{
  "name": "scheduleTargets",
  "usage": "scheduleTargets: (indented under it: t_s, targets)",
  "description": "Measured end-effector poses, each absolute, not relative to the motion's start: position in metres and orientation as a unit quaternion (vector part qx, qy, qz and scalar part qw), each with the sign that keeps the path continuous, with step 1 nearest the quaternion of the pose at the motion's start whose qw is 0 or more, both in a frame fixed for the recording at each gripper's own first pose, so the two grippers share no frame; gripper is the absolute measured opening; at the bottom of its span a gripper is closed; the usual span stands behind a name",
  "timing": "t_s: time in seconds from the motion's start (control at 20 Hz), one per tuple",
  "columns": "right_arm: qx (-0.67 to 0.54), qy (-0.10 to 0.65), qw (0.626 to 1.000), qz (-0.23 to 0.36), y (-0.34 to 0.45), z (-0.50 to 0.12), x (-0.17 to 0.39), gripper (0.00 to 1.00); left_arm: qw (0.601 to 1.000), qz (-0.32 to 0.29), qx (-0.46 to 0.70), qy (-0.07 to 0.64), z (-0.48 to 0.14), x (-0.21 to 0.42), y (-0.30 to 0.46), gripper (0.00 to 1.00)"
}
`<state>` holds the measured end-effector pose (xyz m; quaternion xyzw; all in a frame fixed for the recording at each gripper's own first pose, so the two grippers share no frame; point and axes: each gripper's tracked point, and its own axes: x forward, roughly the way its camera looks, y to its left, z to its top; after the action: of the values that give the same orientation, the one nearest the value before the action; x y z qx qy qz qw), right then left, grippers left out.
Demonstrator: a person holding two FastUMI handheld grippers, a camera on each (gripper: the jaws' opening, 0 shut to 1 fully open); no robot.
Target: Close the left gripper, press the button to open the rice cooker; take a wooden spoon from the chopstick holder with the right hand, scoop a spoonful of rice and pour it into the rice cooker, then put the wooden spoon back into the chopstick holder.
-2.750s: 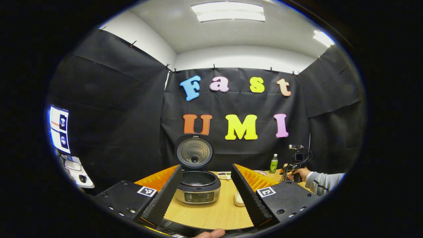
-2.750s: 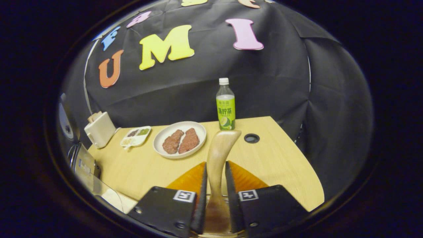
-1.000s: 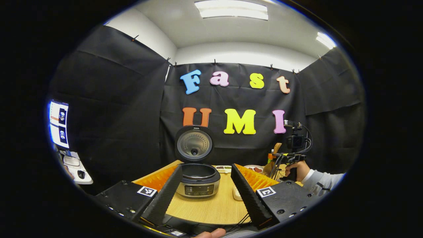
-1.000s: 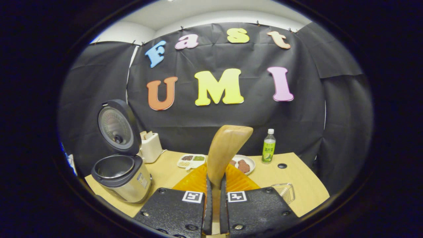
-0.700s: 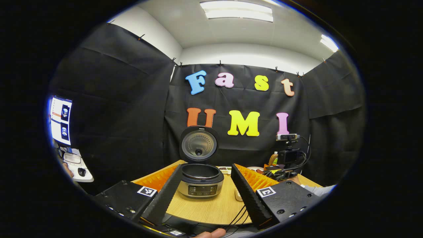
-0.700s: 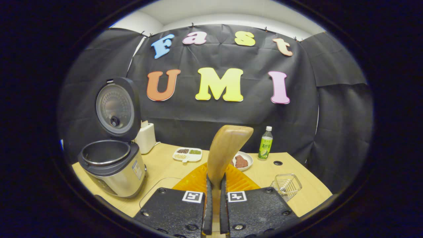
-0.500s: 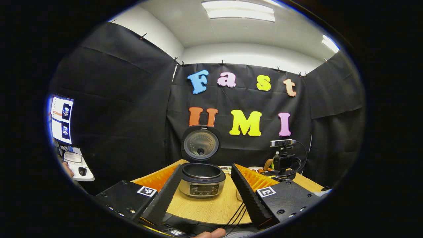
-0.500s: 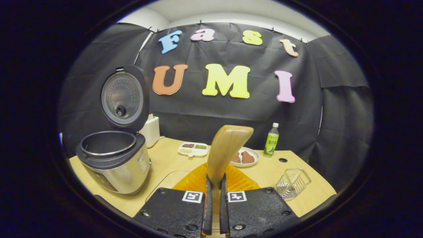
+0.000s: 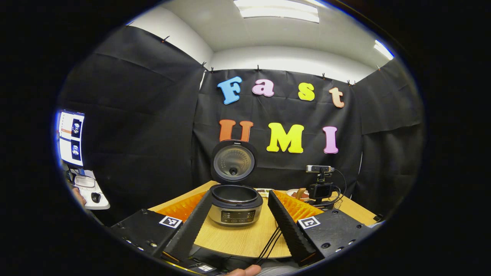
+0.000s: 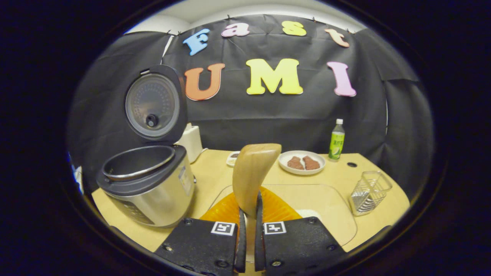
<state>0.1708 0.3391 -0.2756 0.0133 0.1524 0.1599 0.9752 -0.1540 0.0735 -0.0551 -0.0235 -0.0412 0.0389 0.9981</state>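
In the right gripper view the wooden spoon (image 10: pixel 254 172) has its handle hidden between the right tongs (image 10: pixel 248 245) and cut off by the bottom edge. The clear bowl (image 10: pixel 326 214) is partly hidden behind the tongs, so its contents cannot be told. In the left gripper view the plate (image 9: pixel 294 194) and the rice cooker (image 9: pixel 236 203) panel are too small to tell in detail.

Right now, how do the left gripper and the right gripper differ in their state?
The left gripper is open and holds nothing, its fingers spread either side of the rice cooker ahead; the right gripper is shut on the wooden spoon, fingers almost together. Both face the table.
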Motion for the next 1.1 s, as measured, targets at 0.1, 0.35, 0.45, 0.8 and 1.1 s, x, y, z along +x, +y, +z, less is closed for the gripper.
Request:
scheduleTargets:
  t_s: [0.1,0.35,0.45,0.8,1.1]
  targets:
    - [0.068,0.178,0.964,0.183,0.345,-0.277,0.169,0.14,0.998,0.041,-0.023,-0.041,-0.056,-0.155,0.074,0.94]
    - [0.212,0.223,0.930,0.201,0.326,-0.280,0.181,0.14,0.998,0.032,-0.023,-0.042,-0.056,-0.153,0.068,0.94]
    - [0.266,0.239,0.913,0.195,0.316,-0.284,0.187,0.14,0.999,0.030,-0.021,-0.039,-0.057,-0.153,0.065,0.94]
    - [0.367,0.218,0.885,0.185,0.283,-0.265,0.193,0.14,0.999,0.025,0.006,-0.048,-0.052,-0.153,0.052,0.94]
    - [0.484,0.199,0.832,0.186,0.248,-0.234,0.195,0.13,0.999,0.017,0.012,-0.048,-0.051,-0.153,0.044,0.94]
